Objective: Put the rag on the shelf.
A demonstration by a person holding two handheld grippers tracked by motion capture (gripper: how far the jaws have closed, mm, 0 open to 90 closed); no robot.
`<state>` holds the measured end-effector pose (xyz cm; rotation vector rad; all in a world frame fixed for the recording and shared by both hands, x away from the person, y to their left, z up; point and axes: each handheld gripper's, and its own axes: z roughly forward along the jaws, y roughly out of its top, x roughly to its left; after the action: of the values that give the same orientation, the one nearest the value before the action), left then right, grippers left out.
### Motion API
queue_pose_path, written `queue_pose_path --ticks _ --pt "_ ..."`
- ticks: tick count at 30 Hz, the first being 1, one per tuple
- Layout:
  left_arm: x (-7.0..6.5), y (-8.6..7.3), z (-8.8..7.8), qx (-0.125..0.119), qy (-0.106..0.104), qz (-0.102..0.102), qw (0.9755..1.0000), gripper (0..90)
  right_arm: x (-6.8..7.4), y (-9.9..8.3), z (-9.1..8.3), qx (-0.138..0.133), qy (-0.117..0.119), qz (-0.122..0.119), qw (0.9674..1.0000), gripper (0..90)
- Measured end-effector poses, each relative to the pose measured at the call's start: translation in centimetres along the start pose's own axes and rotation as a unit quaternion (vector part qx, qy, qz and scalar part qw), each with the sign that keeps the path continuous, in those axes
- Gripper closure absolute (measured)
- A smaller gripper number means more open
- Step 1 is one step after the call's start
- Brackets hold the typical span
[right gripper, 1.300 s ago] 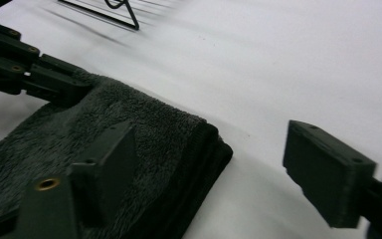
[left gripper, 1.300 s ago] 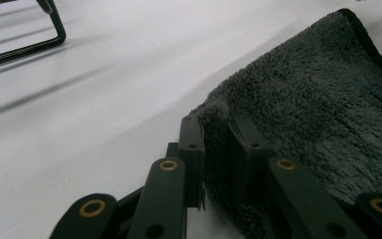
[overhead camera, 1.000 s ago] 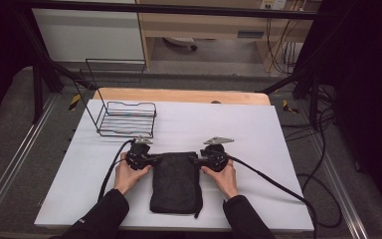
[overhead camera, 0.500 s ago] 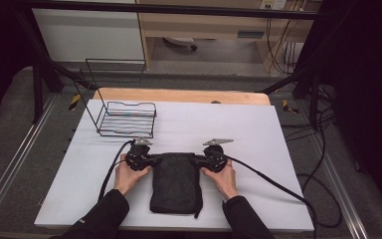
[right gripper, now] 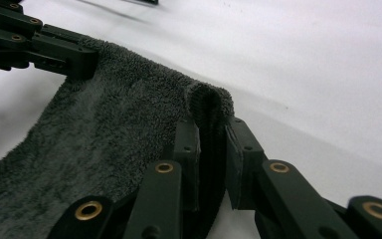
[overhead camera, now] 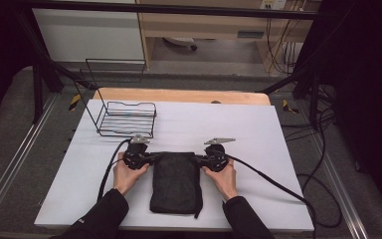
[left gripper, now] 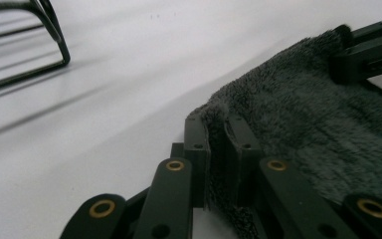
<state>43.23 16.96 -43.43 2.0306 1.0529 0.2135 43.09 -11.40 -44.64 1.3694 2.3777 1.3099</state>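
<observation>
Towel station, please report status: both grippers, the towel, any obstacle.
Left gripper shut on towel corner. Right gripper just closing, pinching the other far corner. Towel flat on table. Wire basket stands apart, behind.

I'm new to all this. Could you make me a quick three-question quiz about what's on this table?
1. True or false: the wire basket holds the towel.
2. Which corners of the towel do the left gripper and the right gripper pinch: A) the far ones, B) the near ones?
3. What colour is the table?

Key:
1. False: the basket stands apart at the far left, and the towel lies flat on the table.
2. A. Each gripper has a fold of towel between its jaws; the right one's jaws have just been closing.
3. White.
</observation>
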Motion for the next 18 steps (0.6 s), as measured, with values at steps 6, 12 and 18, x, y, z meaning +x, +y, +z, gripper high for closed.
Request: queue_pose_path --ticks 6,12,18 --pt "-0.4 0.5 -1.2 -0.02 -0.006 0.01 0.9997 81.6 0.4 0.5 -1.1 -0.018 0.012 0.004 0.9997 78.6" --pt "-1.1 1.0 -2.6 -0.04 -0.005 0.02 0.999 81.7 1.1 1.1 -2.2 -0.038 0.019 -0.008 0.9991 78.8" --pt "-1.4 1.4 -3.9 -0.058 -0.004 0.03 0.9979 81.7 2.1 1.8 -3.2 -0.059 0.018 -0.028 0.9977 78.9"
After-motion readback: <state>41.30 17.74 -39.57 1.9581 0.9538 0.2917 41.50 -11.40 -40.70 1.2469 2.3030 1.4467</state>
